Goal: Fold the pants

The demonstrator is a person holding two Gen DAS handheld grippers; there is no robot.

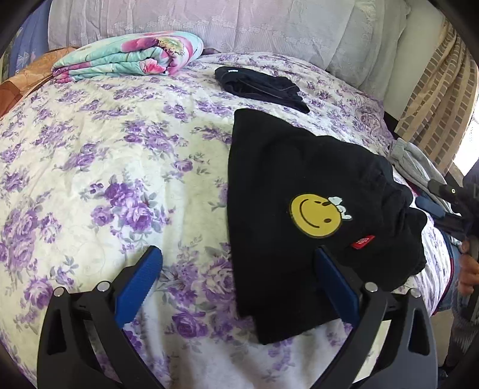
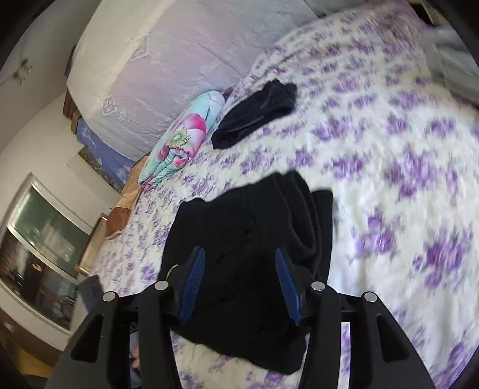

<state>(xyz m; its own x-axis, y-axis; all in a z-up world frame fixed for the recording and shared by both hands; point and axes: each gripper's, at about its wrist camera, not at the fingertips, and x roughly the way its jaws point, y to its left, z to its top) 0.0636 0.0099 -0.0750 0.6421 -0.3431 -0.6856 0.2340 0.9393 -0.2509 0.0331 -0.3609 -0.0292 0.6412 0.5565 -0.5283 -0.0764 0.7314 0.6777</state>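
Note:
Black pants [image 1: 299, 167] with a yellow smiley print [image 1: 314, 215] and a red tag [image 1: 362, 241] lie folded on the floral bedspread [image 1: 89, 179]. My left gripper [image 1: 238, 251] hovers open over their near left edge, its right finger above the fabric and its left above the bedspread. My right gripper [image 1: 440, 197] comes in at the pants' bunched right end. In the right wrist view the right gripper [image 2: 239, 252] stands half open with the pants [image 2: 239, 209] filling the gap. The inner faces of both blue pads [image 2: 191, 284] stay bare.
A second dark garment [image 1: 260, 86] lies farther back on the bed. A folded flowered quilt [image 1: 128, 59] sits at the back left against pale pillows [image 1: 209, 24]. Grey clothing [image 1: 413, 161] lies at the right edge, where a hand [image 1: 468, 269] shows. The bed drops off at left [image 2: 119, 227].

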